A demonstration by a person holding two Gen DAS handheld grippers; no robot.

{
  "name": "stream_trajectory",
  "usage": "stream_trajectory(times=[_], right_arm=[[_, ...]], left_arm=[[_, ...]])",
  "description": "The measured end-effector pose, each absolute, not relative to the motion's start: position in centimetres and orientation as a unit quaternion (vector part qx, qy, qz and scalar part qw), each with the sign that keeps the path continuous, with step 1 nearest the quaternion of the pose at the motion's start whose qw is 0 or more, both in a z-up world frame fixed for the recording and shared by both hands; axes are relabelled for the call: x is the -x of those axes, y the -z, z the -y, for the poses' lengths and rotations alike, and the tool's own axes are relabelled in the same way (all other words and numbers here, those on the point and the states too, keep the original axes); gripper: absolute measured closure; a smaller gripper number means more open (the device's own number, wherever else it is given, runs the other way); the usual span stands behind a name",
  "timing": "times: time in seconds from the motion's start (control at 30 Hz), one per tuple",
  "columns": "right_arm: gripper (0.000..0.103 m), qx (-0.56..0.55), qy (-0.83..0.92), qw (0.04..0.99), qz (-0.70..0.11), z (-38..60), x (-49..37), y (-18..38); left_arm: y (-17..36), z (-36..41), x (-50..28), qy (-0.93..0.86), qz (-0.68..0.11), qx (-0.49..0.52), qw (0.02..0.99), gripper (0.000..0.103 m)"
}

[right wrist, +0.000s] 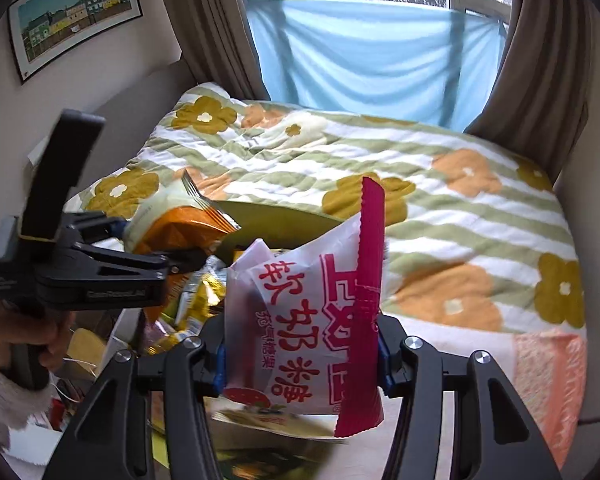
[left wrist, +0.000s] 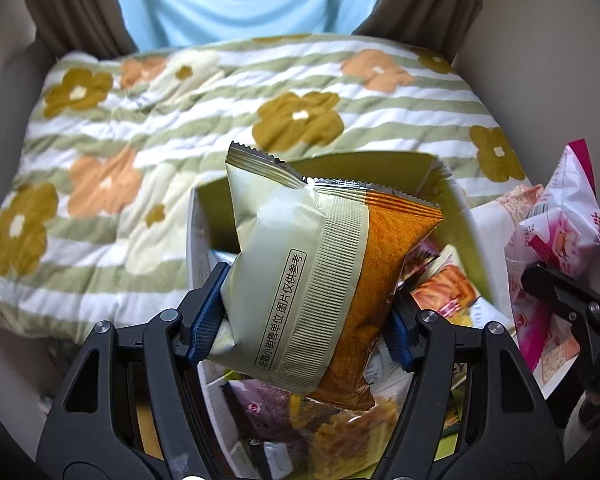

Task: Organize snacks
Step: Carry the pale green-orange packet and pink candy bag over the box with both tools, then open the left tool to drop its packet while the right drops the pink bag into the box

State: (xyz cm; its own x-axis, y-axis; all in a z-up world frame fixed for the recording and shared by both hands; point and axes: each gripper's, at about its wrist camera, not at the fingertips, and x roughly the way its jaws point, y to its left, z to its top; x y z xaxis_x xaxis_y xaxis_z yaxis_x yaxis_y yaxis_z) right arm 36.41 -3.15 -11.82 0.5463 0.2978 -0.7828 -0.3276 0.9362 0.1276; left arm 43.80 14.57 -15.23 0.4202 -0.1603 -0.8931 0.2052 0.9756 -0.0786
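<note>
My left gripper [left wrist: 300, 312] is shut on a cream and orange snack packet [left wrist: 312, 280] and holds it above an open box [left wrist: 456, 208] filled with several snack packets. The same packet [right wrist: 172, 224] and the left gripper [right wrist: 160, 248] show at the left of the right wrist view. My right gripper [right wrist: 302, 356] is shut on a white and pink candy packet [right wrist: 312, 328] with red print, held up to the right of the box. That packet [left wrist: 556, 248] and the right gripper's black frame show at the right edge of the left wrist view.
A flowered, green-striped quilt [left wrist: 180, 128] covers the bed behind the box. Brown curtains [right wrist: 204, 20] and a light blue cloth [right wrist: 372, 56] hang at the window beyond. A framed picture [right wrist: 76, 16] hangs on the left wall. A pink towel [right wrist: 548, 384] lies at the right.
</note>
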Motion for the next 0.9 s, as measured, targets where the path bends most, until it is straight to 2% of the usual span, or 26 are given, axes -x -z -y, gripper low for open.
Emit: stream_trajectory(times=[0.27,0.33,0.37,0.4,0.5,0.7,0.9], right_arm=[[0.053,0.021,-0.179,0.868,-0.462,1.8,-36.2,12.8],[0.053,0.020,-0.179,0.867,-0.464,2.0,-36.1,12.9],[0.053,0.018,-0.178,0.867,-0.465,2.2,-36.1,12.9],[0.053,0.016,-0.178,0.867,-0.466,2.4,-36.1,12.9],[0.053,0.013,-0.179,0.867,-0.465,2.7,-35.8,12.8],[0.053,0.011,-0.194,0.865,-0.463,2.2,-35.6,13.1],[0.051,0.009,-0.211,0.860,-0.464,0.5,-36.3,13.4]], left_arm=[[16.0,-14.8,-44.3,0.116,-0.536,-0.005,0.836,0.035],[15.7,-14.7,-44.4,0.113,-0.533,-0.006,0.838,0.025],[15.6,-14.6,-44.4,0.109,-0.532,-0.007,0.840,0.006],[15.3,-14.5,-44.3,0.107,-0.529,-0.010,0.842,0.000],[14.4,-14.9,-43.2,0.099,-0.523,-0.025,0.846,0.000],[13.6,-17.8,-39.4,0.054,-0.501,0.025,0.864,0.000],[13.3,-18.5,-37.7,0.036,-0.494,0.006,0.869,0.000]])
